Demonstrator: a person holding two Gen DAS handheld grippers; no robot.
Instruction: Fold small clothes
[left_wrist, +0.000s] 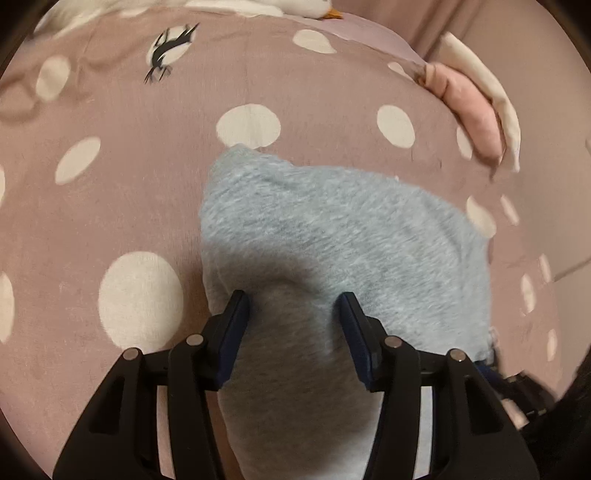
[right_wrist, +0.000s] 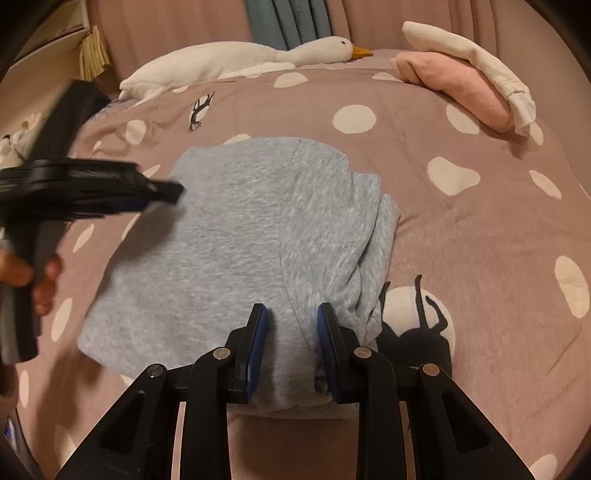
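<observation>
Grey fleece lay bunched between your right gripper's (right_wrist: 291, 314) fingers, which pinched the near edge of the garment (right_wrist: 236, 236) folded on the bed (right_wrist: 480, 240). Your left gripper (left_wrist: 293, 301) hung over its left side, fingers spread with cloth between them but apparently not clamped. To finish well, you needed to keep the right pinch steady and smooth the layers flat. Beyond lay a folded pile (right_wrist: 461, 81) and a goose (right_wrist: 236, 61).

Both grippers are black plastic. The right gripper (right_wrist: 291, 314) has blue pads (right_wrist: 258, 339) inside its fingers and round silver pins (right_wrist: 221, 353) at the linkage joints. The left gripper (left_wrist: 293, 301) has darker navy pads (left_wrist: 232, 332) and matching pins (left_wrist: 194, 340).
</observation>
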